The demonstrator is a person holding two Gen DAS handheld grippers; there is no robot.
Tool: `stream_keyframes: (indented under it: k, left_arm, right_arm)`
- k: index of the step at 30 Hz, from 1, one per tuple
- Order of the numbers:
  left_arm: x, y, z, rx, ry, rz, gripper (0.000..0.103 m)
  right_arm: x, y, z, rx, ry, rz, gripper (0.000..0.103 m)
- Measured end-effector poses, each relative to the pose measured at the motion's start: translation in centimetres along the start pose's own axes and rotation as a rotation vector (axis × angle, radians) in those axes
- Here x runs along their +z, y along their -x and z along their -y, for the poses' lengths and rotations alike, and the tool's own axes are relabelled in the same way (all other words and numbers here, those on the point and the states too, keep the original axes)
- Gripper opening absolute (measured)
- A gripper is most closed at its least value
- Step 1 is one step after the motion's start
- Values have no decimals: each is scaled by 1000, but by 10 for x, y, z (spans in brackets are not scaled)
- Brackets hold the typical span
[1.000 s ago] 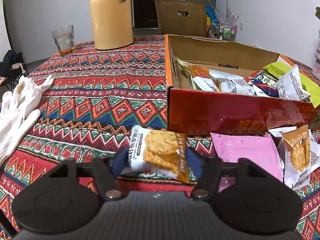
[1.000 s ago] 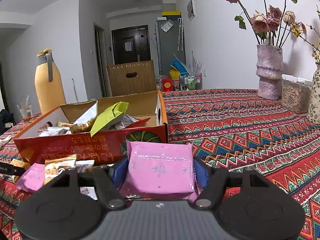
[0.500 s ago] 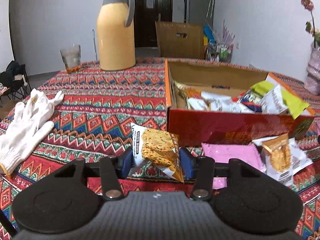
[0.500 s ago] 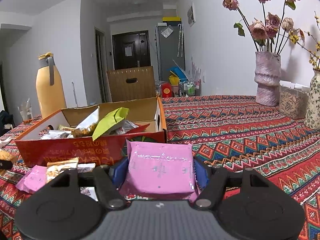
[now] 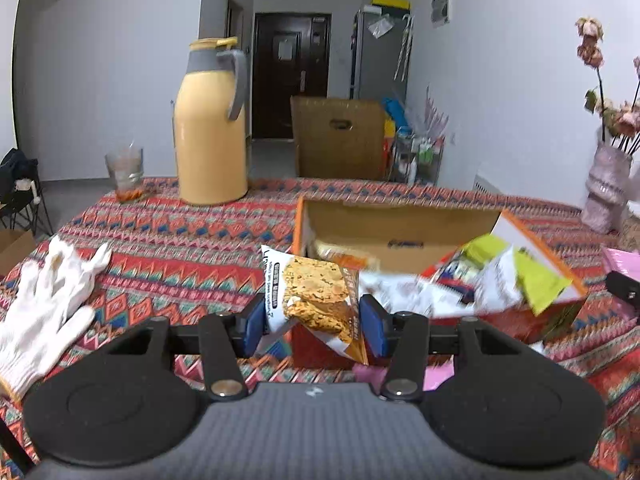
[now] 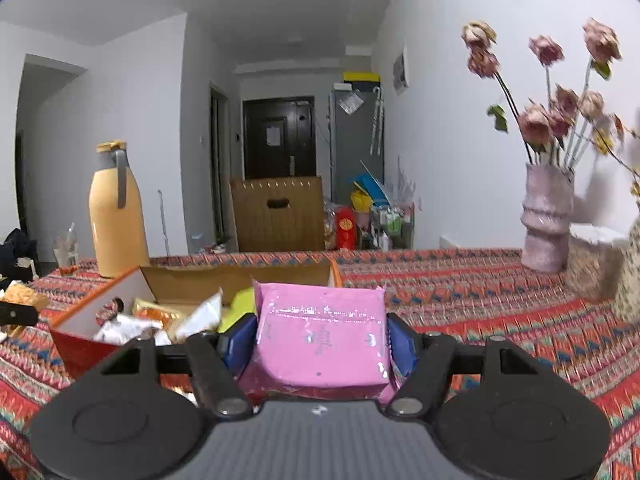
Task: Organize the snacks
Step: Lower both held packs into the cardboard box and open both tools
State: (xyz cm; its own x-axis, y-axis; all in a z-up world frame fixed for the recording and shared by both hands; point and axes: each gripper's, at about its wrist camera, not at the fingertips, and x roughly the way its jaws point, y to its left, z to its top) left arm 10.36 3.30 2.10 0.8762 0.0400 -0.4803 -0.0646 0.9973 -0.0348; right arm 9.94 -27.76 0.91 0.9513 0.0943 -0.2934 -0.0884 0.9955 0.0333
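Note:
My left gripper (image 5: 314, 322) is shut on a cookie packet (image 5: 316, 296) and holds it in the air in front of the near left corner of the red cardboard box (image 5: 404, 224). The box holds several snack packets (image 5: 492, 280). My right gripper (image 6: 320, 344) is shut on a pink packet (image 6: 320, 340), lifted near the box's right end (image 6: 240, 280). The pink packet's edge also shows in the left wrist view (image 5: 624, 258). Another pink packet (image 5: 436, 376) lies on the cloth before the box.
A yellow thermos (image 5: 212, 128) and a glass (image 5: 125, 172) stand at the table's far left. A white glove (image 5: 44, 304) lies at the left. A vase of dried roses (image 6: 548, 220) and a jar (image 6: 592, 260) stand at the far right.
Both grippers have risen with their packets. The left gripper closed on the cookie packet and lifted it off the cloth. The right kept its hold on the pink packet.

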Motion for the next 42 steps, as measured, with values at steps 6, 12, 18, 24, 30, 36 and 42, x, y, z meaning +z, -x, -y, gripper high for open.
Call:
stream_keyframes:
  k: [6,12,18,24,30,36,42]
  left_arm:
    - [21,-8,15,-21,17,32,51]
    - [40,-21,29,-31,10,60,51]
    - [53,-42,43,-13,11,68,51]
    - [57,-64,53,6,17,83,51]
    - [44,-80,52,21,15,66,51]
    - [39,-89,43,16,34,40,51]
    - [36,-88,43,15,39,41,63]
  right_arm:
    - [26,-18,-13,36,21,31,68]
    - [45,-46,-29,68,41,32,68]
    - [52,-74,-45,83,62,19,68]
    - [49,-97,-51,70,55,15,68]
    - [37,-105,-49,79,51,4,68]
    - [33,-113,-50,80,51,-22,68]
    - [30,-115,-48,81,33,-42,74]
